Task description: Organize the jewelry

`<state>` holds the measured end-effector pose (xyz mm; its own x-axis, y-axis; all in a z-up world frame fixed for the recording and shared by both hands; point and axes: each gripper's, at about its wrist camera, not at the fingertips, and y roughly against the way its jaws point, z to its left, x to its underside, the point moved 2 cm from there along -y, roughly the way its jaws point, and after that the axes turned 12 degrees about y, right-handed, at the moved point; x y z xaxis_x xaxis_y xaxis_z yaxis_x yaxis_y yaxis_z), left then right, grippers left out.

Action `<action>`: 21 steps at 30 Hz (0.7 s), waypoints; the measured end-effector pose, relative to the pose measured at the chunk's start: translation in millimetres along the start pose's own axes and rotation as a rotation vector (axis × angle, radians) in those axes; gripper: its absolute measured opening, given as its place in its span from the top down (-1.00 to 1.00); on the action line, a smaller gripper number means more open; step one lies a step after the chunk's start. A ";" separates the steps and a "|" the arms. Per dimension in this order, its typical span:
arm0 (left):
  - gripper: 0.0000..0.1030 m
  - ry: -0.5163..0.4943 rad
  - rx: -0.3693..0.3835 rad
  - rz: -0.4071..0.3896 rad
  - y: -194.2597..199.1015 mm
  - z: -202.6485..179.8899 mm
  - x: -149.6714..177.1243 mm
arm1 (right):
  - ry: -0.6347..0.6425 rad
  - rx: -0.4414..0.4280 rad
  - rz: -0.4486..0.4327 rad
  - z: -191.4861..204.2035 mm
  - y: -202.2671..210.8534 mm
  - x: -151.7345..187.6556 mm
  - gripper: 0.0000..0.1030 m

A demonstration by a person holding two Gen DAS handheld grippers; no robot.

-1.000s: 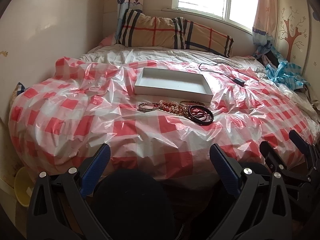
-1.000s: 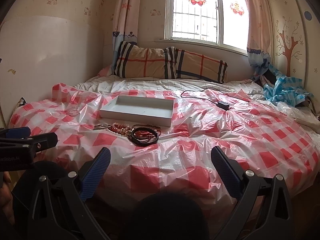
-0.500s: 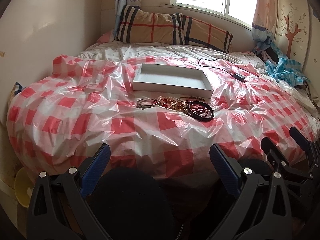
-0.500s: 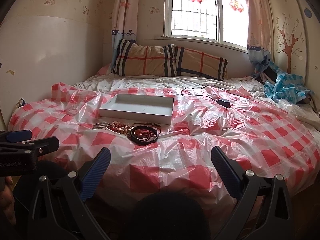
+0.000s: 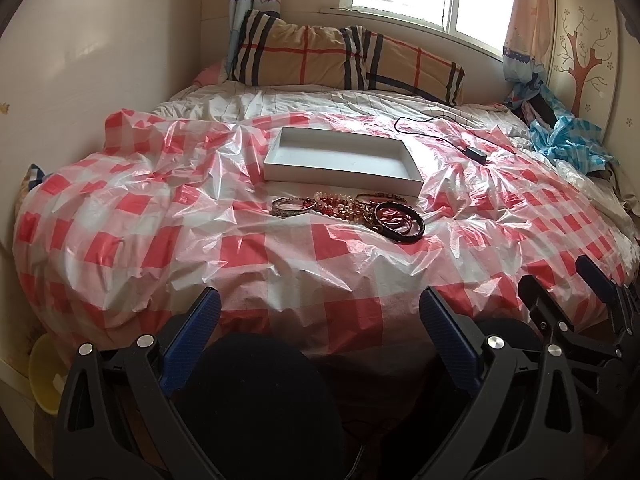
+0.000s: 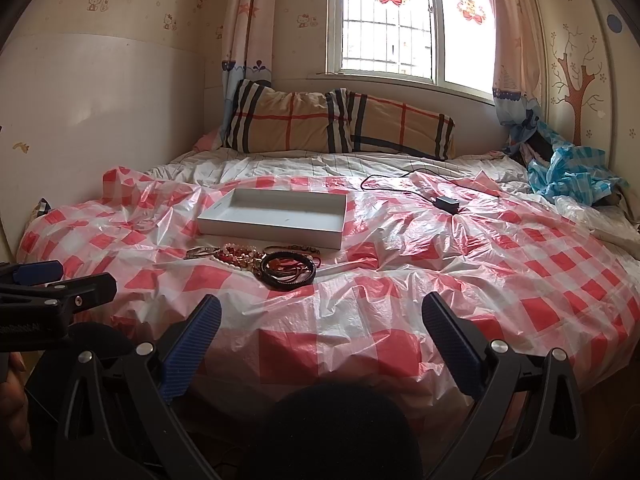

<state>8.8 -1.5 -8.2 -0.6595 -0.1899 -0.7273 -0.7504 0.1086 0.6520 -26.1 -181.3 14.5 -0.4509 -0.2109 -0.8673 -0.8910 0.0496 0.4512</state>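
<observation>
Left wrist view has us looking along the left gripper [image 5: 320,312], jaws wide apart and holding nothing, low at 6 o'clock off the foot of the bed. Our jewelry pile [image 5: 348,212] sits on the red-checked plastic sheet [image 5: 248,248] at about 12 o'clock, just in front of the empty white tray [image 5: 340,178]. In the right wrist view the right gripper [image 6: 320,320] is spread apart too, with the pile at 11 o'clock.

We'd say the risk is the tangle: black bangles [image 6: 288,271] overlap the beaded strands [image 6: 236,257], so lifting one piece could drag others along. That slick, crumpled plastic may slide or bunch under a finger. We can't separate individual pieces or count them; the silver bangle [image 5: 289,207] alone stands out.
</observation>
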 end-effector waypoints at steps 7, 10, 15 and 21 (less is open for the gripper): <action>-0.85 0.000 0.000 0.000 0.1 -0.6 0.7 | 0.000 0.000 0.000 -0.1 0.4 -0.2 -0.87; -0.85 0.001 0.001 0.000 0.1 -0.4 0.7 | -0.001 -0.001 0.001 -0.3 -0.1 0.0 -0.87; -0.85 0.000 0.001 0.000 0.0 -0.3 0.5 | 0.000 -0.001 0.001 -0.3 -0.3 0.2 -0.87; -0.85 0.001 0.001 0.001 -0.1 0.2 0.1 | -0.001 -0.001 0.001 -0.2 0.0 -0.1 -0.87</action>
<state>8.7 -1.4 -8.4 -0.6602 -0.1905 -0.7265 -0.7497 0.1096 0.6526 -26.1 -181.5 14.7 -0.4516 -0.2100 -0.8672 -0.8907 0.0487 0.4521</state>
